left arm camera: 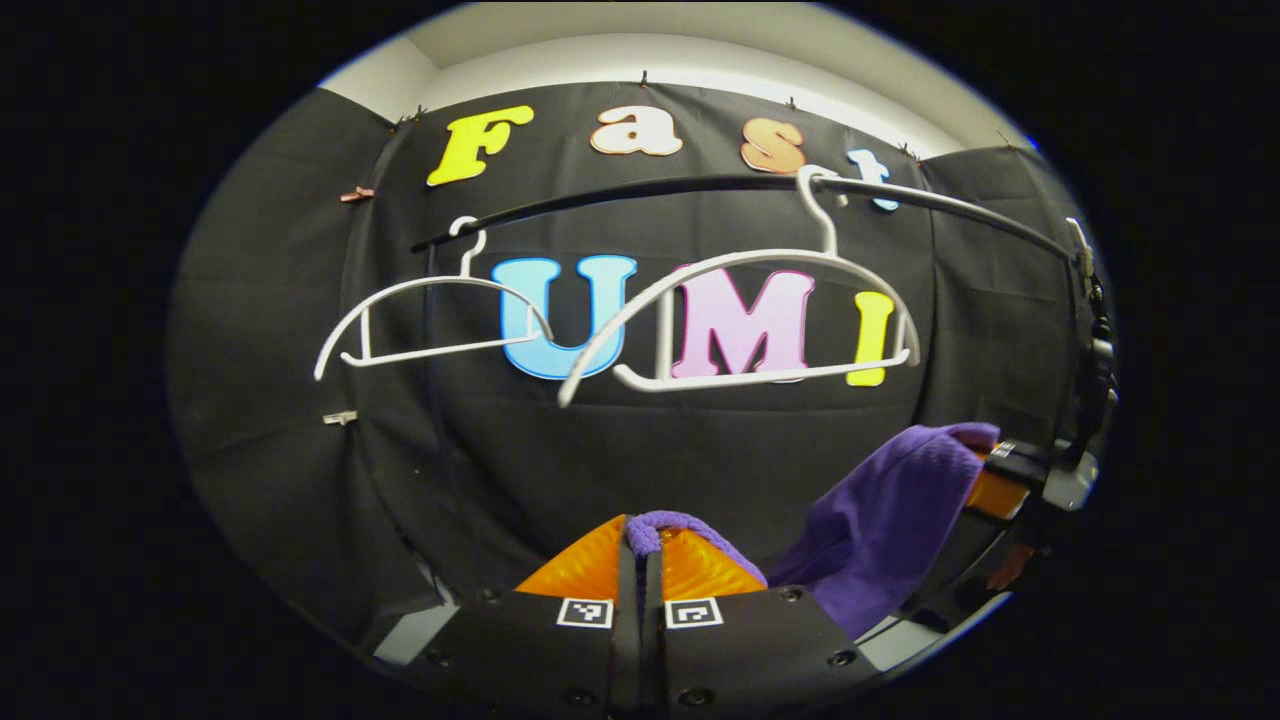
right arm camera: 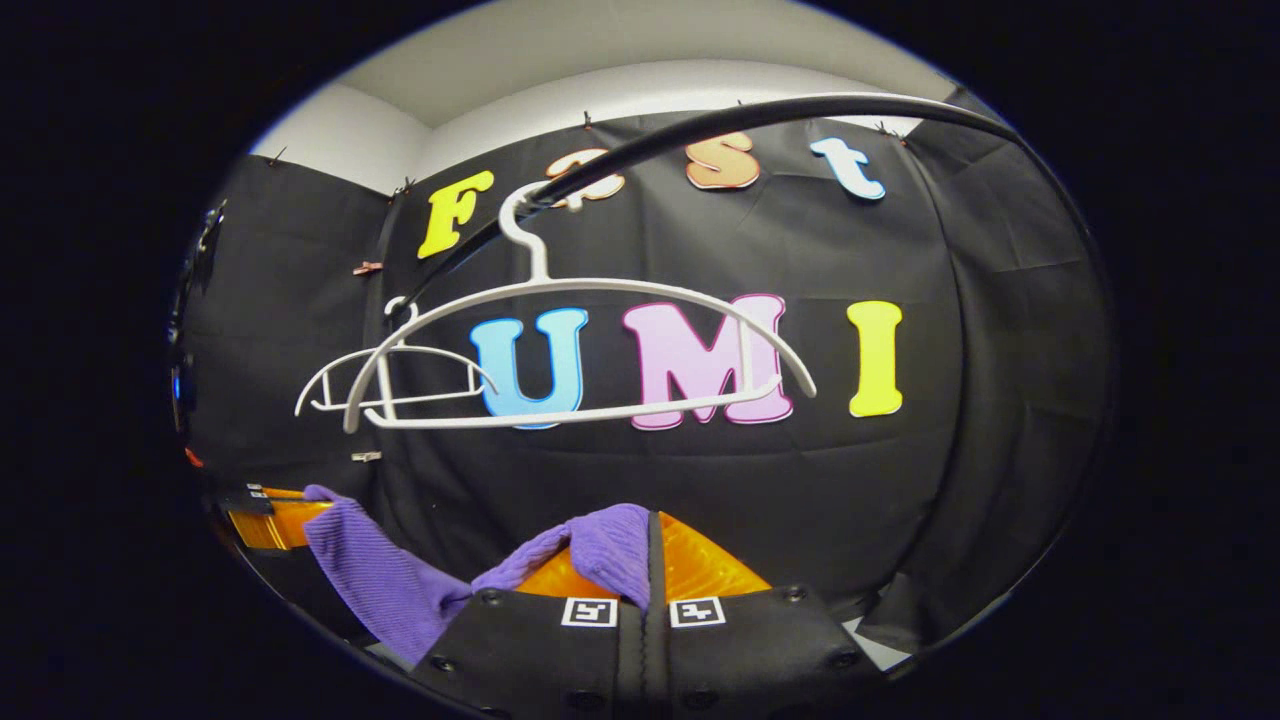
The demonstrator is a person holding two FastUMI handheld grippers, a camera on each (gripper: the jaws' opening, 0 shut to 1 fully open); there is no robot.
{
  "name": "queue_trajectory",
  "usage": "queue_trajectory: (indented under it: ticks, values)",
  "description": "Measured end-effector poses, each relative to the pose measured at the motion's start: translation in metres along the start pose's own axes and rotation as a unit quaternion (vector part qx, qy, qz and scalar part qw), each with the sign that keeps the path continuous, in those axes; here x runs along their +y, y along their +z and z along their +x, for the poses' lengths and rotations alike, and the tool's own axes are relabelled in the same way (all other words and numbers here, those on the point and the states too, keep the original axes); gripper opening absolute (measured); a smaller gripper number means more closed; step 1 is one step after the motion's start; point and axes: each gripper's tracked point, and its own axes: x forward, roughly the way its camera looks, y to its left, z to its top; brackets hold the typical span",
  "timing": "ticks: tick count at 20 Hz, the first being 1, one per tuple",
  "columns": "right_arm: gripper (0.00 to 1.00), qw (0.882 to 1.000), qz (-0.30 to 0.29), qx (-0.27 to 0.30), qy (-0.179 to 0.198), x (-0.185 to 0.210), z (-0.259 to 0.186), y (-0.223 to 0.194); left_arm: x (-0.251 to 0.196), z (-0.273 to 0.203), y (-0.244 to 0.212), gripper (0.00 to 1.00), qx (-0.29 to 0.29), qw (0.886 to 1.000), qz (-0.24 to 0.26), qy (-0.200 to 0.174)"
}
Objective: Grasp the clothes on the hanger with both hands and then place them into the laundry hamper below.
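Observation:
A purple cloth (left arm camera: 880, 520) hangs slack between my two grippers, off the hangers. My left gripper (left arm camera: 641, 545) is shut on one edge of it, a purple fold poking up between the fingers. My right gripper (right arm camera: 648, 545) is shut on the other edge of the purple cloth (right arm camera: 380, 570), which droops down to its left. In the left gripper view the right gripper (left arm camera: 1010, 475) shows at the right, pinching the cloth. In the right gripper view the left gripper (right arm camera: 262, 512) shows at the far left. Two bare white hangers (left arm camera: 740, 320) (left arm camera: 430, 320) hang on the black rail (left arm camera: 700, 190) above.
The rail (right arm camera: 740, 120) curves overhead with the near white hanger (right arm camera: 580, 350) and a farther one (right arm camera: 395, 380) behind it. Black cloth walls close in the booth on all sides. A black stand (left arm camera: 1095, 340) rises at the right edge.

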Motion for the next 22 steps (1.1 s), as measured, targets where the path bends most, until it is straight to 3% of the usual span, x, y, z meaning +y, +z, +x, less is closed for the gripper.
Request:
queue_trajectory:
  ticks: [6, 11, 17, 22]
  values:
    - [0.05, 0.998, 0.014, 0.051, 0.022, 0.019, -0.019, -0.023, -0.039, -0.005, -0.02, 0.05, 0.037, 0.997, -0.013, -0.066]
    - [0.05, 0.99, 0.013, 0.142, 0.019, 0.009, -0.03, -0.107, -0.05, 0.0, -0.104, 0.05, 0.115, 0.99, -0.004, -0.077]
    - [0.05, 0.963, 0.002, 0.271, 0.006, -0.013, -0.049, -0.216, -0.043, 0.005, -0.208, 0.05, 0.226, 0.972, 0.004, -0.07]
    - [0.05, 0.941, -0.003, 0.339, -0.013, -0.023, -0.062, -0.264, -0.035, 0.007, -0.26, 0.05, 0.283, 0.958, -0.001, -0.055]
